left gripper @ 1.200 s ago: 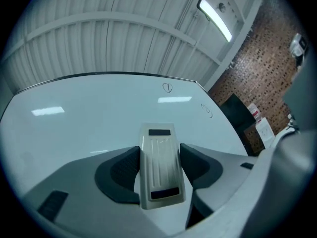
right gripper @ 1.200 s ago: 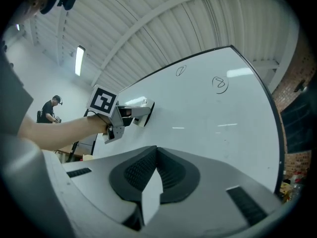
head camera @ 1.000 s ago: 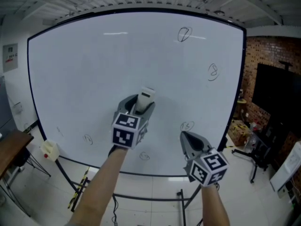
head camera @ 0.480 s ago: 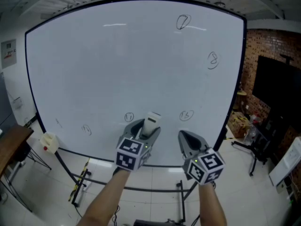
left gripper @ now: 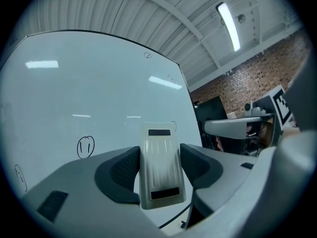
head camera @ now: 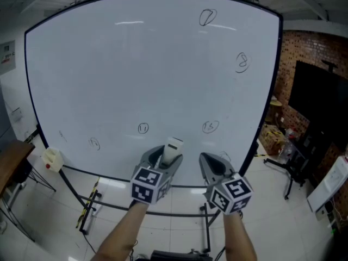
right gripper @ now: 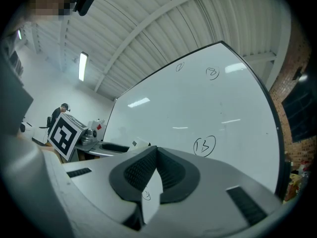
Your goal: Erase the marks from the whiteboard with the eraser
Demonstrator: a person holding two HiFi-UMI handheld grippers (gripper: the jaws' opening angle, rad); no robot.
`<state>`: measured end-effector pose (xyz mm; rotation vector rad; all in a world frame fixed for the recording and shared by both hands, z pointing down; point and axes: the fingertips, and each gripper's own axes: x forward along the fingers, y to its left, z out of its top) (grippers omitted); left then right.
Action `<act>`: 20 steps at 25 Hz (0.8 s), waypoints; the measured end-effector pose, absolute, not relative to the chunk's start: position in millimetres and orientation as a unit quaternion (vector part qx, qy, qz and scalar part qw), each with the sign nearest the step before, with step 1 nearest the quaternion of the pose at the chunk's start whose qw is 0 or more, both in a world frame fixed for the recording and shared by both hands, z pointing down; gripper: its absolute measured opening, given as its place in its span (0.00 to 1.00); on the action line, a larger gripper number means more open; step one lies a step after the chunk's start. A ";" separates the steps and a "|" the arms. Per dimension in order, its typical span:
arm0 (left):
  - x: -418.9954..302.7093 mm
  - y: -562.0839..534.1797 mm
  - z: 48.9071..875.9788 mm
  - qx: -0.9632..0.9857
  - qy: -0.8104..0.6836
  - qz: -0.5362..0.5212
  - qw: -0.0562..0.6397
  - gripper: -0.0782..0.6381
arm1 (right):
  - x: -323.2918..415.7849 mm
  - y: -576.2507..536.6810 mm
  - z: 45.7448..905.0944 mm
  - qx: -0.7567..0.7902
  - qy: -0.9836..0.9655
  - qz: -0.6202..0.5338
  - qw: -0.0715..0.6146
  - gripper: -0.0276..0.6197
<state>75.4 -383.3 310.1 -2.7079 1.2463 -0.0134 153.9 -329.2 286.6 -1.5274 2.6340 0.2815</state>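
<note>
The whiteboard [head camera: 136, 64] fills the head view and carries several small circled marks: top right [head camera: 206, 17], right [head camera: 242, 62], and low down [head camera: 210, 126], [head camera: 143, 128], [head camera: 94, 143]. My left gripper [head camera: 165, 161] is at the board's lower edge, shut on the white eraser [head camera: 173, 148], which stands upright between its jaws [left gripper: 159, 167]. Whether the eraser touches the board I cannot tell. The left gripper view shows a circled mark [left gripper: 85, 146] left of the eraser. My right gripper [head camera: 209, 165] hangs beside it, shut and holding nothing [right gripper: 156, 155], below the circled mark [right gripper: 204, 145].
A small white box [head camera: 53, 158] sits at the board's lower left corner, with a brown table [head camera: 13, 162] beside it. The board's black stand [head camera: 92, 203] runs below. A brick wall with a dark screen [head camera: 315, 105] stands to the right.
My left gripper has come down with the eraser from mid-board to the lower edge, uncovering a circled mark. The right gripper has barely moved. The view has tilted slightly.
</note>
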 end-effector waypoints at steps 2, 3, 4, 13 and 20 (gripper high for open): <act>75.7 -381.9 311.3 -0.906 0.415 -0.003 0.078 0.47 | 154.1 -328.8 285.6 -0.498 0.861 0.092 0.042 0.03; 76.3 -380.9 311.4 -0.907 0.414 -0.002 0.079 0.47 | 154.3 -328.7 285.3 -0.498 0.861 0.092 0.043 0.03; 77.1 -379.7 311.3 -0.908 0.412 0.000 0.079 0.47 | 154.4 -328.7 285.2 -0.498 0.861 0.092 0.043 0.03; 73.2 -378.4 319.5 -0.909 0.411 -0.001 0.075 0.48 | 152.9 -327.2 287.0 -0.497 0.862 0.089 0.045 0.03; 74.3 -374.2 319.8 -0.912 0.404 -0.002 0.074 0.48 | 153.4 -325.3 286.7 -0.498 0.861 0.090 0.045 0.03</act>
